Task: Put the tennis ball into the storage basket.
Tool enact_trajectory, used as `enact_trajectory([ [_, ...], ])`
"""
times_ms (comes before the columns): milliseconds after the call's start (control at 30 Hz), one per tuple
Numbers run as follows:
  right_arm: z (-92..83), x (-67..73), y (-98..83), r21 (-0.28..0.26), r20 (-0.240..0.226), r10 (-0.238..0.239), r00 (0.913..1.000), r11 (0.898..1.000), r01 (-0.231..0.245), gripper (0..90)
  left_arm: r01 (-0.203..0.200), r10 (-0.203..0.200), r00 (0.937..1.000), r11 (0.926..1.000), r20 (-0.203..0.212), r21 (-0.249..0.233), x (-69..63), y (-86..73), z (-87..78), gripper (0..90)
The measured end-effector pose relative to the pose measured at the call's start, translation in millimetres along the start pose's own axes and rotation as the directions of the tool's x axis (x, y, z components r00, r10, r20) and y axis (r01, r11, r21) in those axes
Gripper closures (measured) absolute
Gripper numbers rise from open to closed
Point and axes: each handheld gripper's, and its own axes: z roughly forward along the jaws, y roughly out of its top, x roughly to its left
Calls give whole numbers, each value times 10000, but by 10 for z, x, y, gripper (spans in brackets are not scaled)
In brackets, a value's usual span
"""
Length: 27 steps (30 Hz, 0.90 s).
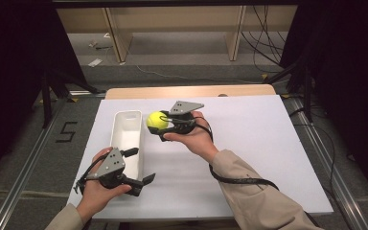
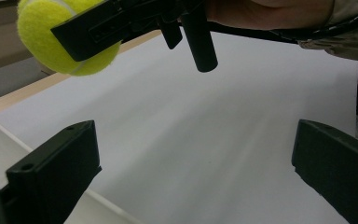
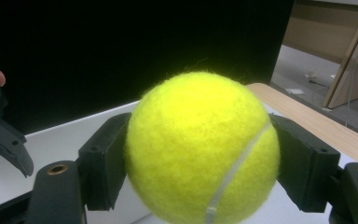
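Nearest the person, the left gripper (image 1: 139,167) is hovering with jaws spread wide and empty beside the white bin (image 1: 126,139), while farther off the right gripper (image 1: 165,125) is clamping the tennis ball (image 1: 156,120) above the table (image 1: 249,143), its jaws partly hiding the ball's sides.

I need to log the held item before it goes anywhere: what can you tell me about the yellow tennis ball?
The fuzzy yellow-green felt tennis ball is round and looks intact, with a pale curved seam across its lower right in the right gripper view. It is clamped between the two black jaws of the right hand-held gripper, one pad pressed on each side. It hangs in the air above the white table cover, just right of the white rectangular plastic bin, touching nothing else.
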Motion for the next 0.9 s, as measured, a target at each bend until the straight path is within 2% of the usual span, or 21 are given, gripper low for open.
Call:
enact_trajectory([
  [900, 116, 14, 55, 5, -86, 4, 10000, 10000, -4, 271, 3, -3, 10000, 10000, 8, 4, 0, 1, 1, 6],
])
